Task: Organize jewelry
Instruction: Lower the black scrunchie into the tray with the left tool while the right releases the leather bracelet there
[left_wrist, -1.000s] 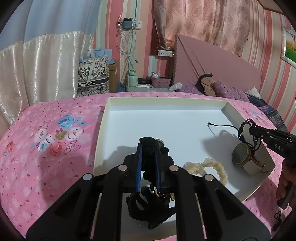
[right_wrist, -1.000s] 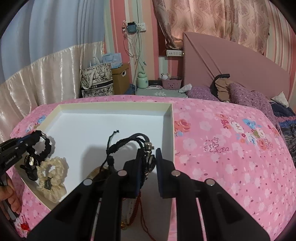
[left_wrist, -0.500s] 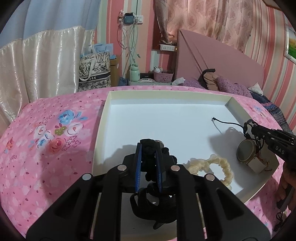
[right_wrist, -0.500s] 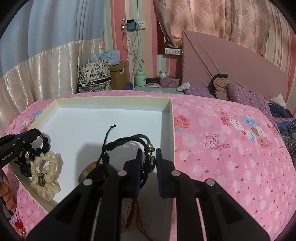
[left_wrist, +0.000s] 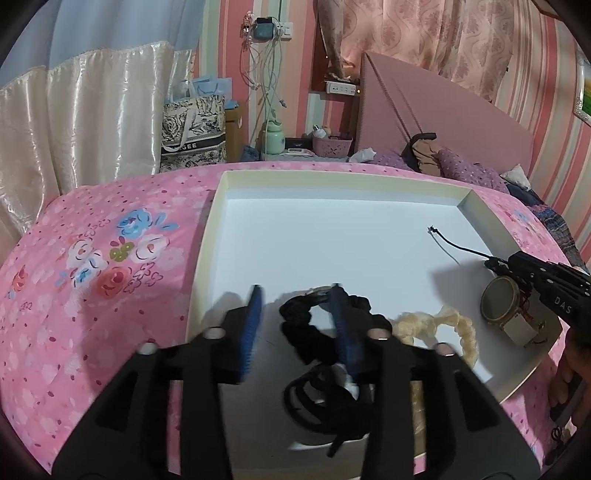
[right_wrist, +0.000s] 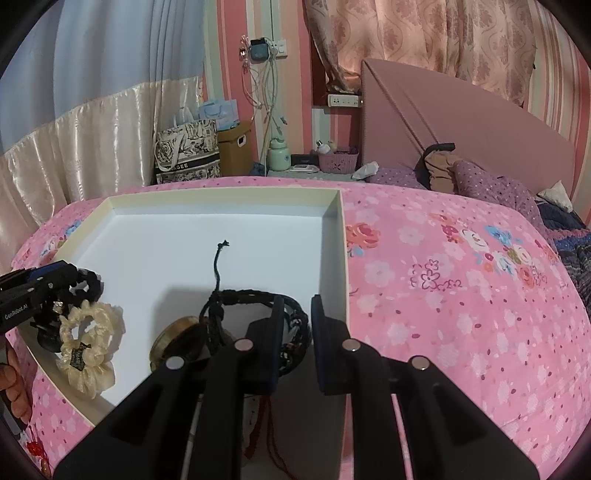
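A white tray (left_wrist: 332, 177) with cream walls lies on the bed. My left gripper (left_wrist: 295, 291) hovers over its near left corner, its jaws opening. A black scrunchie (left_wrist: 314, 332) with a gold charm lies on the tray floor between them, and the pads do not press it. A cream scrunchie (left_wrist: 436, 325) lies just to its right. My right gripper (right_wrist: 297, 301) is shut on a black braided bracelet (right_wrist: 243, 295) at the tray's near right corner (right_wrist: 338, 236); the bracelet's cord trails forward. A round brass piece (right_wrist: 177, 336) sits beside it. The left gripper (right_wrist: 74, 280) shows at the left edge of the right wrist view.
The tray (right_wrist: 221, 194) rests on a pink floral bedspread (right_wrist: 443, 277). A person's hand (right_wrist: 14, 387) holds the left tool. Red cords (right_wrist: 266, 417) lie under my right gripper. The headboard (left_wrist: 443, 110), pillows and bags stand beyond the bed.
The left jaws have spread apart and let go of the black scrunchie, which now lies on the tray. The right gripper keeps its hold on the braided bracelet and barely moved.
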